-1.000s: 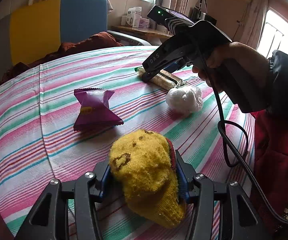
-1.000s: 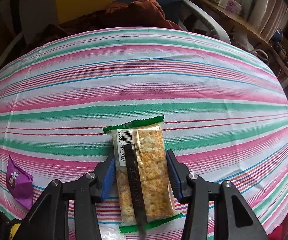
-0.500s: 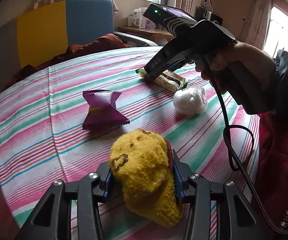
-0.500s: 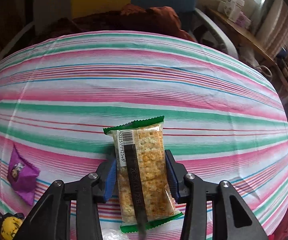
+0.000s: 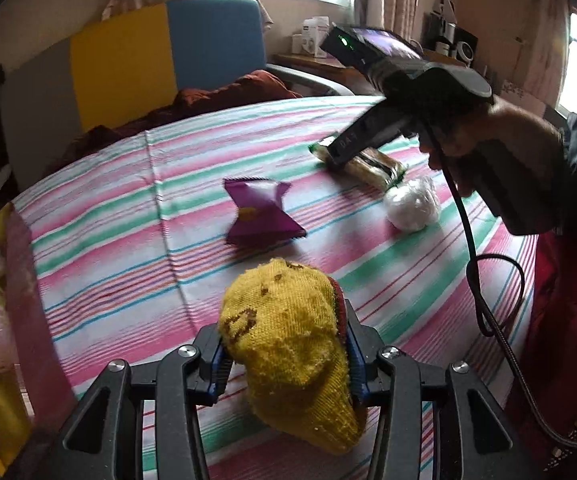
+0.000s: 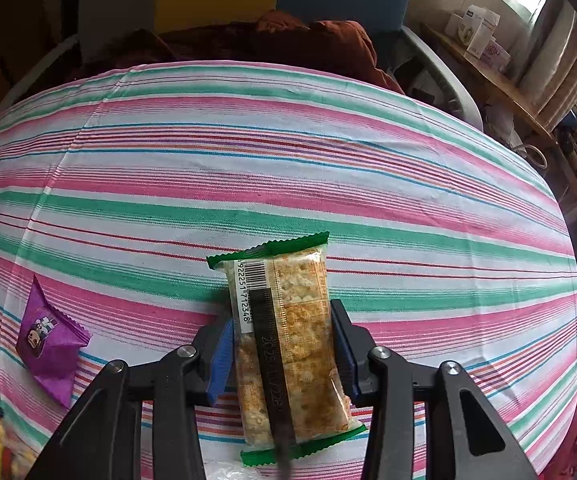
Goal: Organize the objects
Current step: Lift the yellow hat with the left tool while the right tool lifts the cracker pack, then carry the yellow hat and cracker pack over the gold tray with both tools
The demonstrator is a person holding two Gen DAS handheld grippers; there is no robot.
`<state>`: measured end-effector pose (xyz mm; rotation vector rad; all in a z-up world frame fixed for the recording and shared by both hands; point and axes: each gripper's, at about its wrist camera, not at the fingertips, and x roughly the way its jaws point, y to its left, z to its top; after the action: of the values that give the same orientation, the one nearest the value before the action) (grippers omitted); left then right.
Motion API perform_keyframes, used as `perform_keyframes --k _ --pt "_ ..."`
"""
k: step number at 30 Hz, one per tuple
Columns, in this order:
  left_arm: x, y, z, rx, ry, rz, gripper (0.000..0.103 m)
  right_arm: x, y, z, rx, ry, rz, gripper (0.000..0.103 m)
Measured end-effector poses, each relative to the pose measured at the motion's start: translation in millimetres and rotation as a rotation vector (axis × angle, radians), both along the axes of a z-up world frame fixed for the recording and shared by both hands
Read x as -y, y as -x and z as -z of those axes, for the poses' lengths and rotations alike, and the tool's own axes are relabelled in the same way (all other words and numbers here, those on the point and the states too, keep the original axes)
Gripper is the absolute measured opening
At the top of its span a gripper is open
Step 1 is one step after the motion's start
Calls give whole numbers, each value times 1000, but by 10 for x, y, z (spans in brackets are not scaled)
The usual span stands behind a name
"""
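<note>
My left gripper (image 5: 284,356) is shut on a yellow knitted toy (image 5: 288,344) and holds it above the striped tablecloth (image 5: 136,208) near the front edge. My right gripper (image 6: 282,344) is shut on a green-edged cracker packet (image 6: 284,344) and holds it just over the cloth; the packet also shows in the left wrist view (image 5: 368,162) under the right gripper (image 5: 334,156). A purple snack packet (image 5: 260,212) lies mid-table, also at the left in the right wrist view (image 6: 50,340). A white crumpled ball (image 5: 410,206) lies beside the cracker packet.
A box (image 5: 20,304) with pink and yellow items stands at the table's left edge. A chair with a yellow and blue back (image 5: 168,56) and red-brown cloth (image 5: 224,96) stands behind the table. The right gripper's cable (image 5: 484,280) hangs over the right side.
My left gripper with the toy has moved left, bringing the box into view. My right gripper has lifted and shifted a little with the cracker packet.
</note>
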<state>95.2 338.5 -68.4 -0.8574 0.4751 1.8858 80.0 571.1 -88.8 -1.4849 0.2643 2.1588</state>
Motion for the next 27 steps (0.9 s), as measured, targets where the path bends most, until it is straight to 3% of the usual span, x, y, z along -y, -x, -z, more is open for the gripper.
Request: perform_keyframes --k 10,27 --pt "232 49 -281 -40 -48 -30 47 35 28 19 16 -44 -8 44" --pt "572 108 -507 -33 -111 -75 48 275 118 47 92 -250 -37 44"
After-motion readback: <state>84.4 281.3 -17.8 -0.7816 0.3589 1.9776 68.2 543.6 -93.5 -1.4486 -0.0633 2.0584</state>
